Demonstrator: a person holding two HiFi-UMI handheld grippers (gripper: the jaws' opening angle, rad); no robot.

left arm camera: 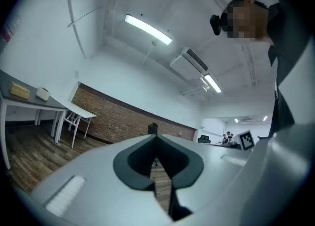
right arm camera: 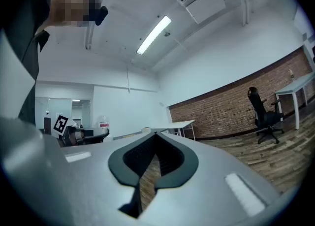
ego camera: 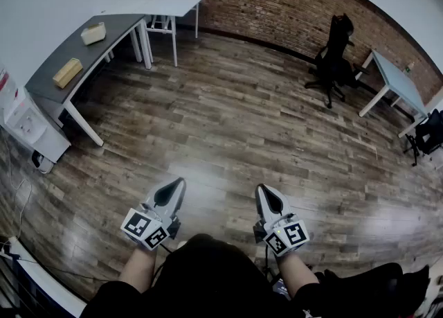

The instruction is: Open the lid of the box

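Observation:
Two boxes lie on a grey table at the far left: a tan box and a pale cream box. In the left gripper view the tan box and the cream box show small at the left edge. My left gripper and right gripper are held low over the wooden floor, close to the person's body and far from the table. Both are shut with nothing between the jaws, as the left gripper and right gripper views show.
White tables stand behind the grey one along a brick wall. A black office chair and a pale blue table stand at the right. A white unit sits by the left wall. Wooden floor lies between.

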